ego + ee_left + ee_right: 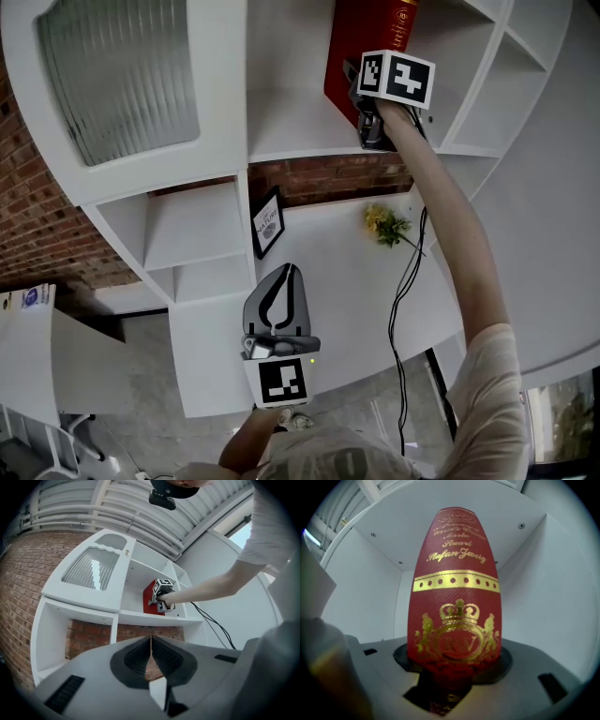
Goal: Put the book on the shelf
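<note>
A red book point(366, 42) with gold lettering on its spine stands upright in a white shelf compartment point(291, 131). My right gripper point(364, 105) is shut on its lower spine. In the right gripper view the book point(457, 597) fills the centre, and the jaws of my right gripper point(457, 662) clamp it from both sides, with the compartment's white walls behind. Lower down and away from the shelf, my left gripper point(284, 277) is shut with nothing in it. The left gripper view shows my left gripper point(151, 643) pointing up at the book point(151, 599).
A ribbed glass cabinet door point(122, 75) is left of the book's compartment. Below lie a white counter with a small framed picture point(267, 223), yellow flowers point(386, 225) and a black cable point(405, 281). Red brick wall point(328, 178) shows behind the shelving.
</note>
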Action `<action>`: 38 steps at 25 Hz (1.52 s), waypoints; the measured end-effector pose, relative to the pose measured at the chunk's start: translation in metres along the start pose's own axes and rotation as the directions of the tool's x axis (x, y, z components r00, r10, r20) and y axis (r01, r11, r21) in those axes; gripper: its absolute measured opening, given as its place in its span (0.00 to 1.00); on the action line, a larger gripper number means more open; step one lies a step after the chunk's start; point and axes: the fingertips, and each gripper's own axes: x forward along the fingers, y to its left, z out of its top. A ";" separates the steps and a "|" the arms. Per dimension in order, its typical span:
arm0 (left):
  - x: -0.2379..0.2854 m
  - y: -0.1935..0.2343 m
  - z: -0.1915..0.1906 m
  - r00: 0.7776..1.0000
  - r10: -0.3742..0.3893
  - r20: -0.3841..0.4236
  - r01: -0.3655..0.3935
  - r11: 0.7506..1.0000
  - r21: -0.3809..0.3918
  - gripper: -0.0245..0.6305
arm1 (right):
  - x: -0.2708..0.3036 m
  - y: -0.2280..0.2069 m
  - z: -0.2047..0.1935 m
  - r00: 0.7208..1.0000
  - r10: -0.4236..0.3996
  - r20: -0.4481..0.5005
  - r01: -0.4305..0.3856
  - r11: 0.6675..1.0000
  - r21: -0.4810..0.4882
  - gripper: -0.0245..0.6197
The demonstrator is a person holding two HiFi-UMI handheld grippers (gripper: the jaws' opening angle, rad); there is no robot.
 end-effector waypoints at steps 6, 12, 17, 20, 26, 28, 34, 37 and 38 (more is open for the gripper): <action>0.003 0.005 -0.007 1.000 0.000 -0.024 0.000 1.000 0.006 0.06 | 0.012 0.001 0.001 1.000 -0.003 0.006 0.003 1.000 -0.002 0.42; 0.002 0.006 -0.009 1.000 -0.002 -0.020 0.002 1.000 0.013 0.06 | 0.019 0.003 0.000 1.000 -0.006 0.010 0.006 1.000 -0.005 0.42; 0.001 0.007 -0.007 1.000 -0.009 -0.019 0.009 1.000 0.024 0.06 | 0.023 0.004 0.002 1.000 -0.012 0.014 0.012 1.000 -0.009 0.42; -0.002 0.007 -0.005 1.000 -0.011 -0.018 0.012 1.000 0.027 0.06 | 0.022 0.006 0.003 0.999 -0.016 0.035 0.017 0.999 -0.031 0.42; -0.003 0.004 0.000 1.000 -0.019 -0.005 0.019 1.000 0.013 0.06 | 0.014 0.010 0.004 0.996 -0.009 0.092 0.016 0.997 -0.072 0.50; -0.003 0.001 0.004 1.000 -0.028 0.008 0.028 0.999 0.016 0.06 | 0.009 0.011 0.005 0.995 -0.006 0.099 0.013 0.997 -0.070 0.51; -0.005 -0.019 0.019 0.996 -0.081 0.043 0.080 0.996 0.030 0.06 | -0.020 0.007 0.023 0.991 0.002 0.134 0.006 0.999 -0.053 0.52; -0.009 -0.026 0.027 0.994 -0.096 0.060 0.095 0.995 0.018 0.06 | -0.038 0.007 0.028 0.991 0.005 0.137 0.001 0.999 -0.043 0.52; -0.010 -0.029 0.031 0.993 -0.101 0.065 0.100 0.995 0.020 0.06 | -0.045 0.006 0.029 0.990 -0.002 0.138 0.008 0.999 -0.049 0.52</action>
